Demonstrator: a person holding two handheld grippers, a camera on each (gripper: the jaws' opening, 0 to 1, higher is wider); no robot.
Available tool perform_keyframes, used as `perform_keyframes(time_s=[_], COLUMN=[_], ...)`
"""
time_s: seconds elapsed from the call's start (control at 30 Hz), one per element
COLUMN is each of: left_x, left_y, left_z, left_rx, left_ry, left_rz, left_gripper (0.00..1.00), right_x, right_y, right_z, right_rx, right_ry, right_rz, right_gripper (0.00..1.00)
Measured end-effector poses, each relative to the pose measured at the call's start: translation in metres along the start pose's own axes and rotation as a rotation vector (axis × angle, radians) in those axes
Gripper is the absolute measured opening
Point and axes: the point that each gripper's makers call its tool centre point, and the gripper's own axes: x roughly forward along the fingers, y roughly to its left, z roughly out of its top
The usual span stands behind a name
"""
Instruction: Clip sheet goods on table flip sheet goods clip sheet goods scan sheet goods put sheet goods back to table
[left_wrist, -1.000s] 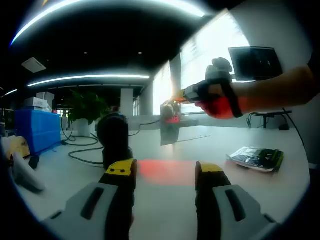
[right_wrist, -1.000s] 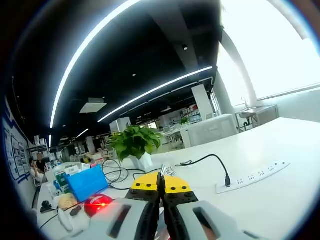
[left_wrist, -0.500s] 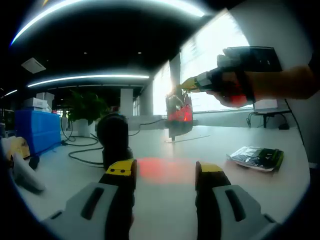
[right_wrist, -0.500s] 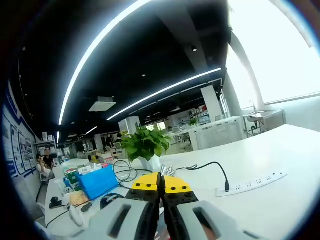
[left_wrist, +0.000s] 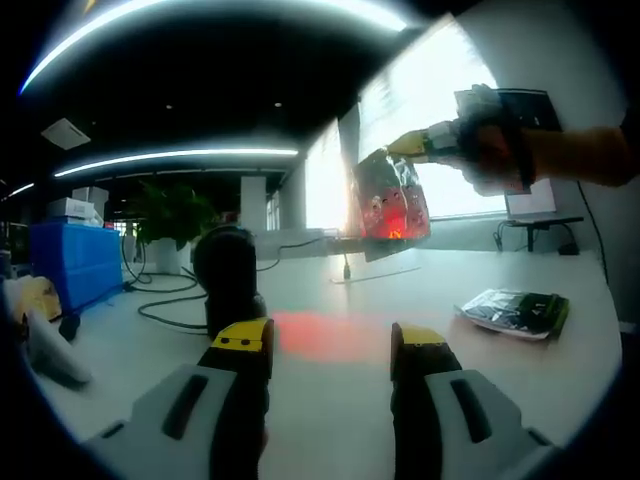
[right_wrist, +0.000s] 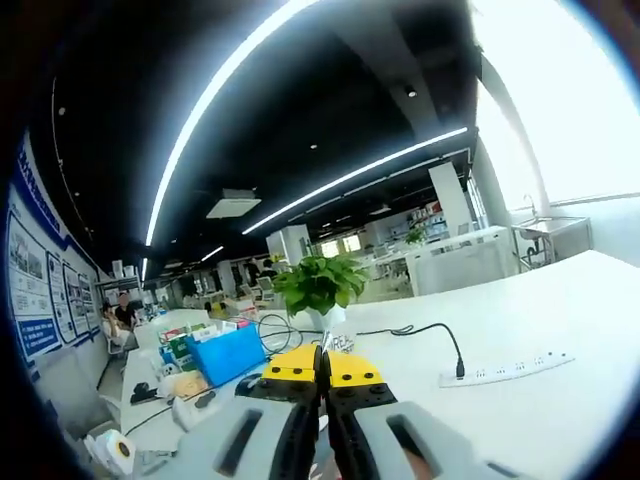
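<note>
In the left gripper view my right gripper (left_wrist: 402, 149), held by a gloved hand (left_wrist: 490, 150), hangs a clear sheet packet (left_wrist: 390, 205) by its top edge above the white table (left_wrist: 330, 290). Red scanner light glows on the packet's lower part. The black scanner (left_wrist: 228, 272) stands on the table to the left, and a red patch (left_wrist: 320, 336) lies on the tabletop before it. My left gripper (left_wrist: 330, 340) is low over the table, open, with nothing between its jaws. In the right gripper view my right gripper (right_wrist: 321, 364) is shut, with a corner of the packet (right_wrist: 338, 342) sticking out past its tips.
Another dark packet (left_wrist: 515, 312) lies on the table at the right. A blue box (left_wrist: 72, 260), a potted plant (left_wrist: 170, 215) and cables (left_wrist: 165, 300) sit at the left. A white power strip (right_wrist: 510, 368) with a black cable (right_wrist: 430, 335) lies on the table.
My right gripper has carried the packet up and to the right in the left gripper view, and its broad face now shows. The left gripper has stayed put.
</note>
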Motion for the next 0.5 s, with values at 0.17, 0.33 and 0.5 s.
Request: perform_keyframes(time_s=[0.17,0.33,0.5], left_x=[0.000,0.001,0.001], left_y=[0.000,0.000,0.000], left_z=[-0.001,-0.001,-0.001], left_rx=[0.005,0.008,0.009], left_ry=[0.004,0.006,0.007], left_rz=[0.000,0.000,0.001], left_gripper=[0.40,0.40,0.40], right_x=[-0.009,-0.017,-0.020], right_y=[-0.003,-0.012,-0.017], right_z=[0.000,0.007,0.003], right_rx=[-0.009,-0.033,-0.088], right_ry=[0.013,0.004,0.039], right_rz=[0.029,0.037,0.086], right_gripper=[0.00,0.00,0.00])
